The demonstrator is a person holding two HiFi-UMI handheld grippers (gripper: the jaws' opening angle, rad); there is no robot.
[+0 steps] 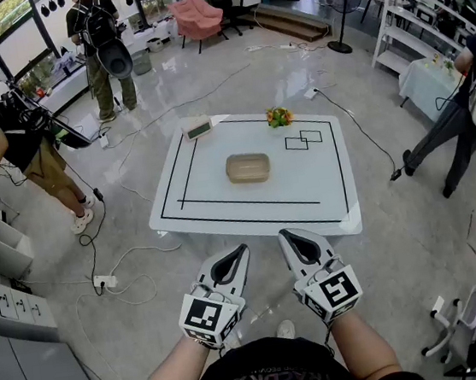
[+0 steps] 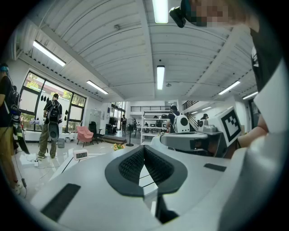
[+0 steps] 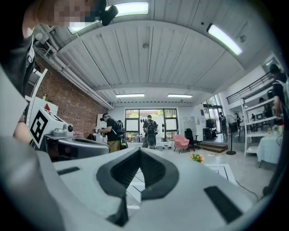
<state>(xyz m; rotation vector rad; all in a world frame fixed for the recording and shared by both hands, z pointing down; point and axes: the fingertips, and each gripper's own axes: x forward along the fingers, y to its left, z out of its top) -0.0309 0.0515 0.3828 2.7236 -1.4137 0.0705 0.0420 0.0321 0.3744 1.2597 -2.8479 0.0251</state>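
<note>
On the far left corner of the white table (image 1: 325, 200) stands a small digital clock (image 1: 199, 129). Just short of the table's near edge I hold my left tongs (image 1: 243, 248), clenched tip to tip and empty. At the table's middle, well apart from both tongs, lies a shallow beige tray (image 1: 248, 167). My right tongs (image 1: 283, 234) hang off the same near edge, just beside the left pair, also clenched and empty. At the table's far edge sits a small orange-and-green bunch (image 1: 279, 117).

Glossy grey floor (image 1: 398, 234), tall windows (image 1: 10, 15), pink armchair (image 1: 197, 16), white shelving (image 1: 394, 24).
</note>
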